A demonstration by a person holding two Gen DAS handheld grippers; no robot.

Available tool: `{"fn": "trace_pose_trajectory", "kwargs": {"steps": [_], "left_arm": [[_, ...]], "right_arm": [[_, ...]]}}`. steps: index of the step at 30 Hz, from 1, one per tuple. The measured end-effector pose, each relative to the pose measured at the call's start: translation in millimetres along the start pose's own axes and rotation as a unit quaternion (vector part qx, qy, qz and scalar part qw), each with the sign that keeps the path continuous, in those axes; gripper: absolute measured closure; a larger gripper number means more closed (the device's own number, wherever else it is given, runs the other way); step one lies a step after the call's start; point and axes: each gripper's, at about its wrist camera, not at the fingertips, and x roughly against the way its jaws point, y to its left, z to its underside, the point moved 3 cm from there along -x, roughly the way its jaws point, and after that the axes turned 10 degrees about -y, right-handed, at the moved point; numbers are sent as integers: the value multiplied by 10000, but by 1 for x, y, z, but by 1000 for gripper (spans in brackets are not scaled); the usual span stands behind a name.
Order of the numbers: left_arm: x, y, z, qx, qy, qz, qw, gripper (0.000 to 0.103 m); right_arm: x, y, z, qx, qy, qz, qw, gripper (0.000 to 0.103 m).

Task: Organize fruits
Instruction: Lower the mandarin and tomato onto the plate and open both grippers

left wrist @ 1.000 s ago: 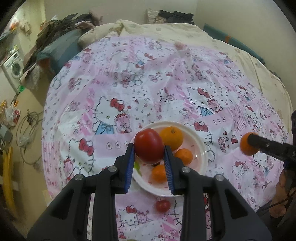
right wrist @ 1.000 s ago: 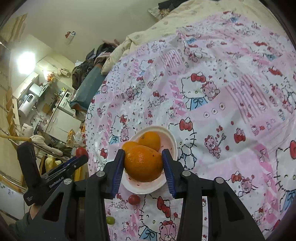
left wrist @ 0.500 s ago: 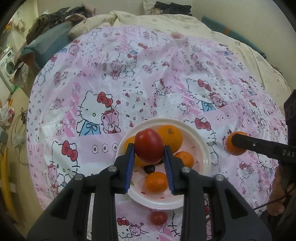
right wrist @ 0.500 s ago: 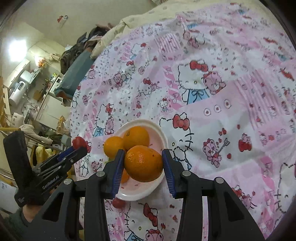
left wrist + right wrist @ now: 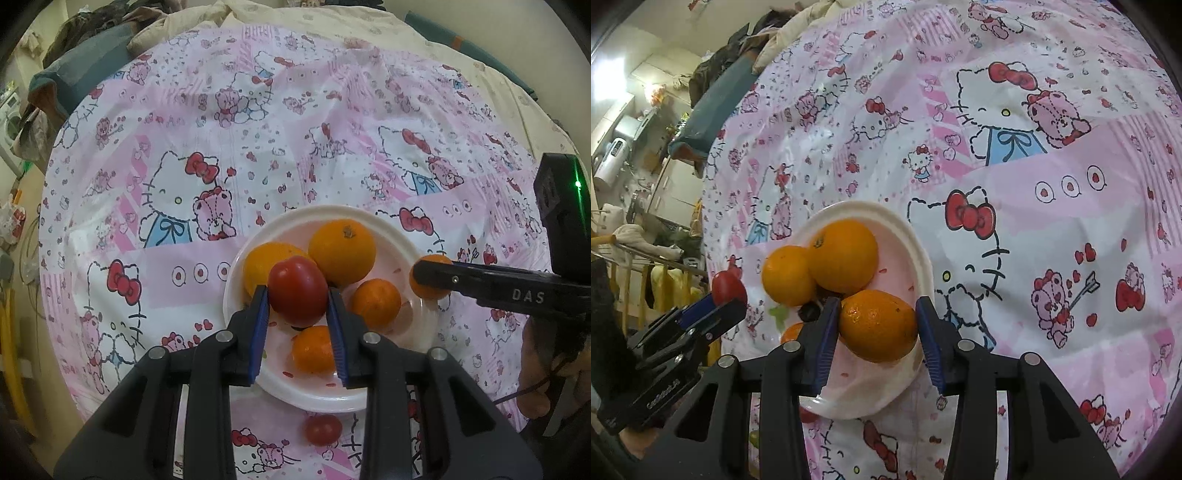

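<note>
My left gripper [image 5: 297,291] is shut on a red tomato [image 5: 297,286] and holds it over the near left part of a white plate [image 5: 373,216]. The plate holds several oranges [image 5: 341,251]. My right gripper [image 5: 877,325] is shut on an orange [image 5: 878,324] above the plate's near right rim [image 5: 916,243]. The right gripper also shows in the left wrist view [image 5: 430,277], holding its orange at the plate's right edge. The left gripper with the tomato shows at the left of the right wrist view [image 5: 729,290].
A small red tomato [image 5: 323,429] lies on the pink Hello Kitty cloth [image 5: 258,122] just in front of the plate. The round table stands by a bed with a cream cover [image 5: 491,77]. Clothes and room clutter lie at the far left.
Both grippers have moved forward and down toward the plate with their fruit. The tomato now hangs over the plate, and the right gripper's orange has reached the plate's rim.
</note>
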Motion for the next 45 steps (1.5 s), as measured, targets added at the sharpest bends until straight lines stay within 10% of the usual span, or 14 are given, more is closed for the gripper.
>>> {"fn": "trace_pose_trajectory", "kwargs": {"steps": [9,12,45], "left_arm": [[-8,-11,2,-129,-44,0,9999,76],[-11,-19,1,-228,-49,60,9997,76],[-32,-30,9,-257,303,173,9991,74]], "right_arm": [[-5,1,-2,-23,-38,-46,10000,57],[-1,4,-4,-62,-140,-132,9998,27],[59,-8,-23,-343,-935,-154,9949,26]]}}
